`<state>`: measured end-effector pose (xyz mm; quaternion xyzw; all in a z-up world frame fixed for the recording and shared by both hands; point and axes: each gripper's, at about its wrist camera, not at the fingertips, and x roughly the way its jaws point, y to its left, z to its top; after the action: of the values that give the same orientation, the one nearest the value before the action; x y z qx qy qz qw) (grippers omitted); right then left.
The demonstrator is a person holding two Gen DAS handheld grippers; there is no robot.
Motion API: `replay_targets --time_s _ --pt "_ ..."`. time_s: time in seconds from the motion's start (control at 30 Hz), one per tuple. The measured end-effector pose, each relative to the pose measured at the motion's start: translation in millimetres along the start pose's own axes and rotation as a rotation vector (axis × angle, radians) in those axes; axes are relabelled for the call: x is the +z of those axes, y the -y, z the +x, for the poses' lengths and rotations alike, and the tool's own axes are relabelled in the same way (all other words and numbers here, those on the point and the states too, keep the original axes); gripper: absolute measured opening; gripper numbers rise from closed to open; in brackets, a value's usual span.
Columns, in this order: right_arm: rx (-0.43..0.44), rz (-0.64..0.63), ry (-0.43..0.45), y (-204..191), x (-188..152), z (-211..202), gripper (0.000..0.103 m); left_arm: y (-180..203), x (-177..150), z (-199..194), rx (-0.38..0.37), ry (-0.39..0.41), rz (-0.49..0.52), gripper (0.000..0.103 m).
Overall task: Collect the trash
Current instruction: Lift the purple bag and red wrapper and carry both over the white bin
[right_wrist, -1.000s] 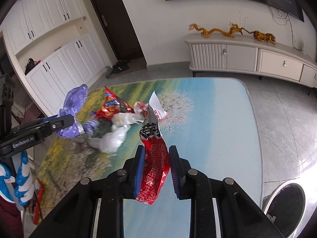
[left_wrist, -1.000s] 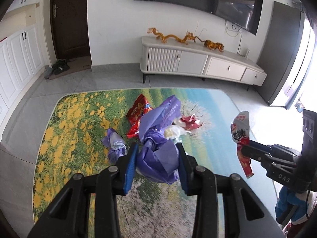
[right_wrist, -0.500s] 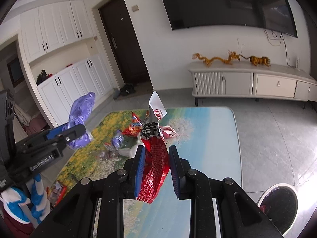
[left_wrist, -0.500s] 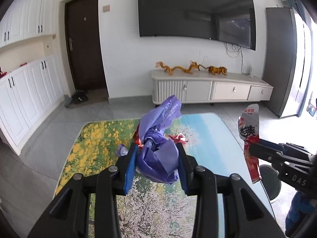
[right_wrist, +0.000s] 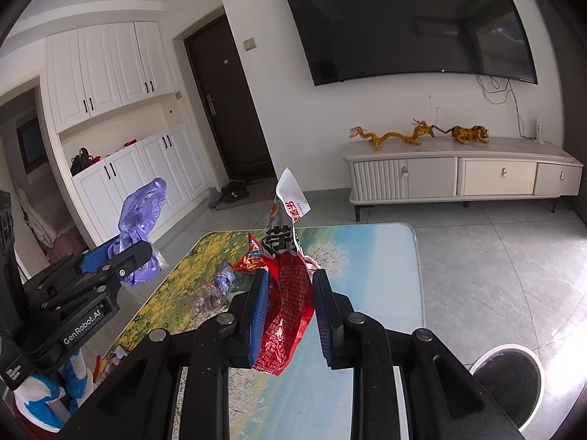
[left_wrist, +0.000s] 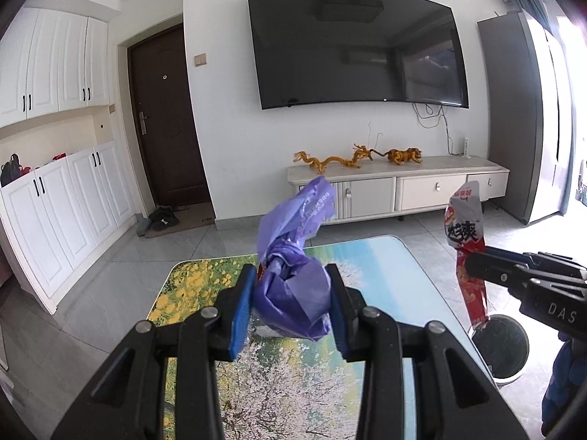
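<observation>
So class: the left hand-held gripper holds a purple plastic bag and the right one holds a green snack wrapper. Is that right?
Not quite. The right hand-held gripper holds a red snack wrapper, as the right wrist view shows. The left hand-held gripper does hold the purple plastic bag.

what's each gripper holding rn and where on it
Left hand-held gripper pinches the crumpled purple plastic bag around its bunched lower part. Right hand-held gripper grips the red snack wrapper at its middle.

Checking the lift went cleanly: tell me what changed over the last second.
Both tongs rose and tilted up, away from the table. The left tongs still clamp the purple bag; the right tongs still clamp the red snack wrapper. The remaining litter stayed put.
</observation>
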<state>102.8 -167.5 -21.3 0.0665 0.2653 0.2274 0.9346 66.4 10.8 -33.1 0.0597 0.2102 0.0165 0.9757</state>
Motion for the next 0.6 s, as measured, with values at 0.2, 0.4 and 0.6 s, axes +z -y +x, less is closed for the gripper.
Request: replay_targets --time_s 0.2,0.4,0.6 --pt "0.001 0.026 0.019 11.4 -3.0 -8.8 0.023 16.1 -2.0 -7.2 0.001 0.003 0.023 0.035" --pt "-0.008 0.065 0.043 30.0 -6.1 -19.7 0.023 37.7 2.2 -7.6 -0.007 0.006 0.068 0.035" --pt "-0.025 0.116 0.069 56.4 -10.2 -32.2 0.023 68.8 7.9 -3.3 -0.041 -0.004 0.127 0.035"
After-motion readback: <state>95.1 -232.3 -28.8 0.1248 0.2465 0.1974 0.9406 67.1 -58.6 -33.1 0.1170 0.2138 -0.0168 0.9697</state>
